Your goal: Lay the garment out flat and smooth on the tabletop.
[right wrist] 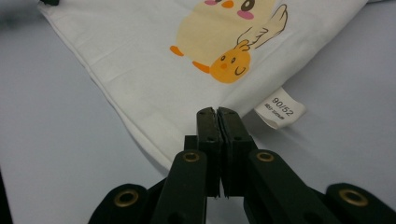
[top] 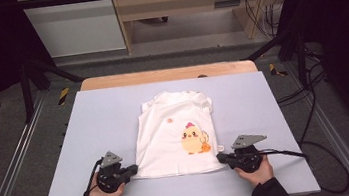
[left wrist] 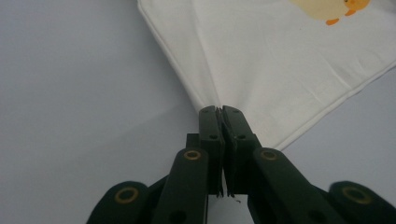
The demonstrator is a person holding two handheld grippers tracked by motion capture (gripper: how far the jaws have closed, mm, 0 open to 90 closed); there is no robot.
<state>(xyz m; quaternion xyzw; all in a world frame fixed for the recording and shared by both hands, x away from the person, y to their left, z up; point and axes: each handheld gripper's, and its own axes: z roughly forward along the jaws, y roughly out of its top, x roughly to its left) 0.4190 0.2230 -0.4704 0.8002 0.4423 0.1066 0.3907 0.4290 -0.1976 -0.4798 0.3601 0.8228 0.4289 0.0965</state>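
Gripping the small white cotton T-shirt (top: 174,133) by its two near corners, I had both tools down at the front of the pale lilac-grey table top (top: 99,117). My left gripper (left wrist: 220,112) was clenched on the hem corner on my left side: in the left gripper view the fabric gathered into a pinch right where the black jaws met, and the hem ran away on both sides from that point. My right gripper (right wrist: 217,113) was clamped on the opposite corner, its jaws pressed together over the edge of the cloth, with the little white size label (right wrist: 280,113) sticking out of the side seam just beside them.

The shirt lay flat, printed side up, near the middle of the table, its neck end pointing away from me and its bottom hem running between my two grippers. The yellow chick print (top: 192,138) sat on the lower right part of the front, close to my right gripper, with a smaller orange chick (right wrist: 229,64) tucked against it. A tiny orange-pink mark (top: 169,121) showed higher up on the chest.

My hands (top: 105,194) rested on the table surface near its front edge, dark sleeves behind them.
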